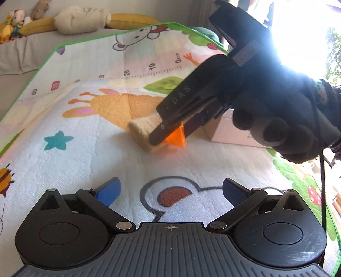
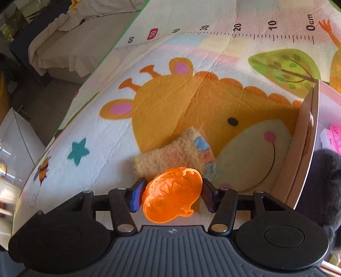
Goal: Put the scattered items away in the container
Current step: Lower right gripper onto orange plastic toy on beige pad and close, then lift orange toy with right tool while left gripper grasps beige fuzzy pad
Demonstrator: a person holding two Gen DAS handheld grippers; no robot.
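Observation:
My right gripper (image 2: 171, 197) is shut on an orange plastic toy piece (image 2: 172, 195), held just above the play mat. In the left wrist view the same gripper (image 1: 170, 136) shows from the side with the orange piece (image 1: 175, 139) at its tip. A fuzzy beige cloth item (image 2: 172, 153) with blue and grey patches lies on the mat just beyond it; it also shows in the left wrist view (image 1: 141, 130). The cardboard box (image 2: 307, 136) stands to the right, holding a pink toy (image 2: 335, 138). My left gripper (image 1: 170, 192) is open and empty over the mat.
A printed play mat (image 1: 85, 149) with a green border covers the surface. Stuffed toys and cushions (image 1: 81, 20) lie beyond its far edge. A dark grey plush thing (image 2: 326, 170) sits at the right by the box. A bed with beige covers (image 2: 64, 46) stands far left.

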